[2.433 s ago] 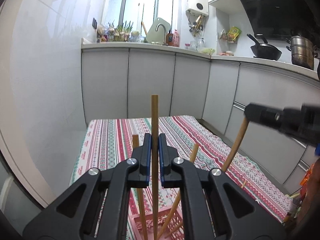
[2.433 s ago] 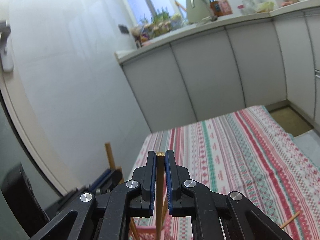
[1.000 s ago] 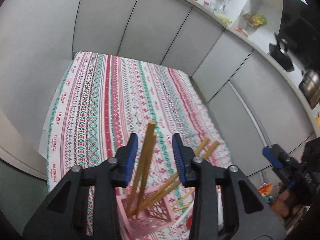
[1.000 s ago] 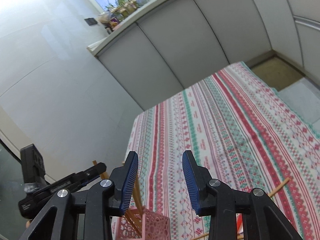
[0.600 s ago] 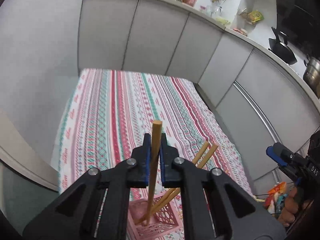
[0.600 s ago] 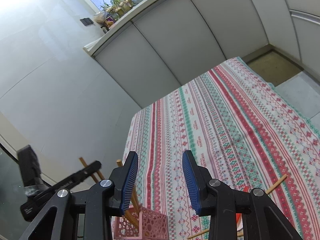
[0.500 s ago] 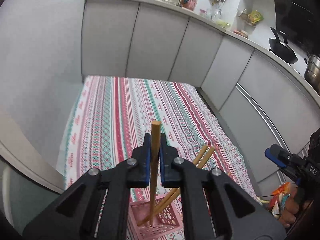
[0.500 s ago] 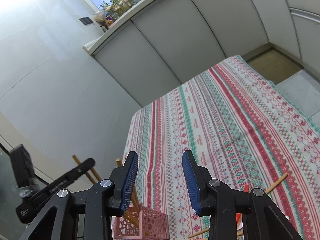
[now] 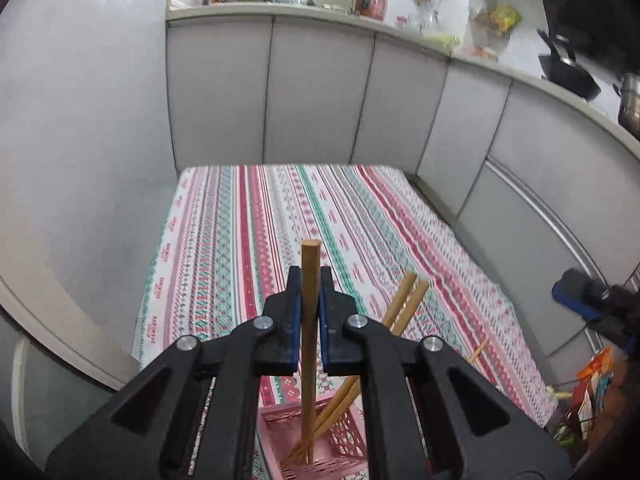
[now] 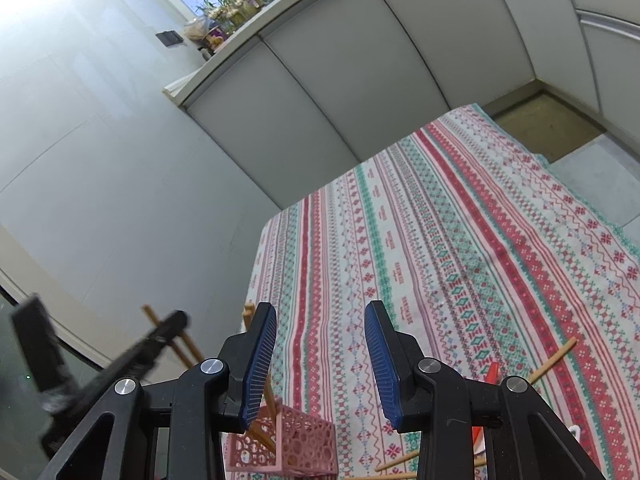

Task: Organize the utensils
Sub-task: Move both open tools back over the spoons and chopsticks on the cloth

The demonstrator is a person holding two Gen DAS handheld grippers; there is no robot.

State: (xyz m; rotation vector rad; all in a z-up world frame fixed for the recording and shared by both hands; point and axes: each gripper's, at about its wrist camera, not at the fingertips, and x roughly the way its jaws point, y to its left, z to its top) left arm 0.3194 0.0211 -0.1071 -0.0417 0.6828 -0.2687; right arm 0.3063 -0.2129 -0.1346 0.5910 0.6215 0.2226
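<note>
While my left gripper [image 9: 309,292] clamps the upright wooden chopstick [image 9: 309,344], tilting risks tipping the pink perforated basket [image 9: 316,450]; right gripper [image 10: 320,356] open, empty.

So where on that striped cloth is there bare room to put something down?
The far stretch of the tablecloth toward the cabinets is bare. It is crowded near you: the pink basket with chopsticks, and loose chopsticks at the near right.

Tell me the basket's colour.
Pink. The basket shows best in the right wrist view, with its perforated wall.
</note>
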